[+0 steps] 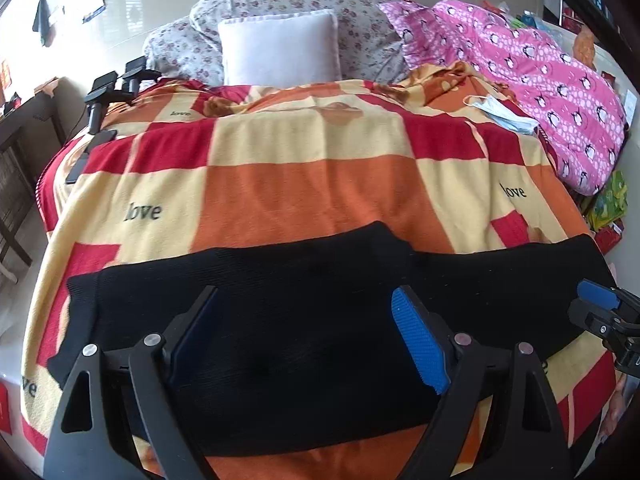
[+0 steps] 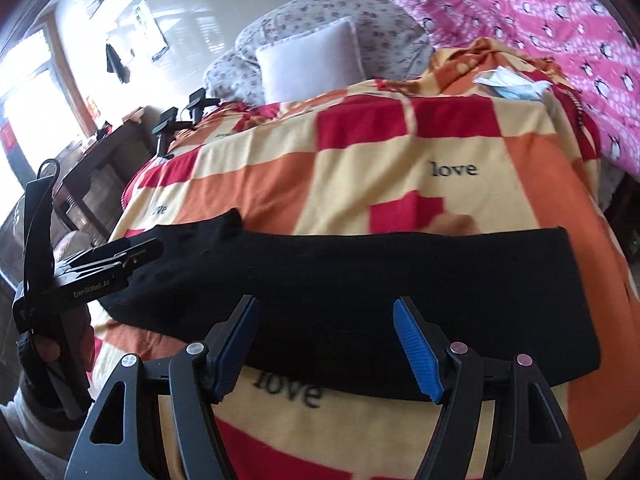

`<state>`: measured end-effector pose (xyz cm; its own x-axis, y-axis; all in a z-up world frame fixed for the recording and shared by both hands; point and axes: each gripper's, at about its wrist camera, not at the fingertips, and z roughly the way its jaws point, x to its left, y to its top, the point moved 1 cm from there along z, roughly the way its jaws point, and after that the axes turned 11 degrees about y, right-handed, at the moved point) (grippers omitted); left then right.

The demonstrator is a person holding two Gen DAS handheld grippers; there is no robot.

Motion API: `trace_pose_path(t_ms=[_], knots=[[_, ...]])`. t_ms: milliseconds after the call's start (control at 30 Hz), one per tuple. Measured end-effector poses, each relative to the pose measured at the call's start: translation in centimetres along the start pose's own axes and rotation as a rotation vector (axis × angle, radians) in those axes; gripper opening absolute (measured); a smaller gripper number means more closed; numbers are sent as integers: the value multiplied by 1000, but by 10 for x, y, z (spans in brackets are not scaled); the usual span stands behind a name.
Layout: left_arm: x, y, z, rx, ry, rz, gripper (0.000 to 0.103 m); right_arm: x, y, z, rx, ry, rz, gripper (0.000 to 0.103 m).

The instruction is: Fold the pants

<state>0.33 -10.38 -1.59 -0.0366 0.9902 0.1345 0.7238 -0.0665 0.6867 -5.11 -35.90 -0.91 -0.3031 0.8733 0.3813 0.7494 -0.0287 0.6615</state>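
Note:
Black pants point(image 1: 280, 320) lie flat across the near part of a bed, folded lengthwise into a long band; they also show in the right wrist view point(image 2: 380, 300). My left gripper point(image 1: 304, 320) is open, its blue-padded fingers spread just above the pants' left half. My right gripper point(image 2: 326, 332) is open above the pants' near edge on the right half. The right gripper's tip point(image 1: 600, 300) shows at the right edge of the left wrist view. The left gripper point(image 2: 132, 256) shows at the left of the right wrist view, held by a hand.
The bed is covered by a red, orange and cream checked blanket point(image 1: 320, 168) with "love" printed on it. A white pillow point(image 1: 280, 46), floral pillows and a pink penguin quilt point(image 1: 540, 76) lie at the far end. A face mask point(image 1: 504, 114) lies near the quilt. Black clamps point(image 1: 108, 92) stand far left.

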Motion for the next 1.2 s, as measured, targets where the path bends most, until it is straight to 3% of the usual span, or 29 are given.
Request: trace_pose_path(t_ms=[367, 800, 1033, 1200], knots=[[-46, 5, 13, 13, -45, 79, 86, -48, -9, -15, -13, -76, 84, 71], [-92, 12, 19, 32, -92, 169, 86, -70, -23, -57, -39, -129, 120, 72], [-125, 23, 16, 27, -150, 225, 86, -84, -40, -70, -34, -148, 160, 73], [-160, 36, 18, 65, -248, 268, 86, -97, -46, -73, -46, -151, 205, 74]])
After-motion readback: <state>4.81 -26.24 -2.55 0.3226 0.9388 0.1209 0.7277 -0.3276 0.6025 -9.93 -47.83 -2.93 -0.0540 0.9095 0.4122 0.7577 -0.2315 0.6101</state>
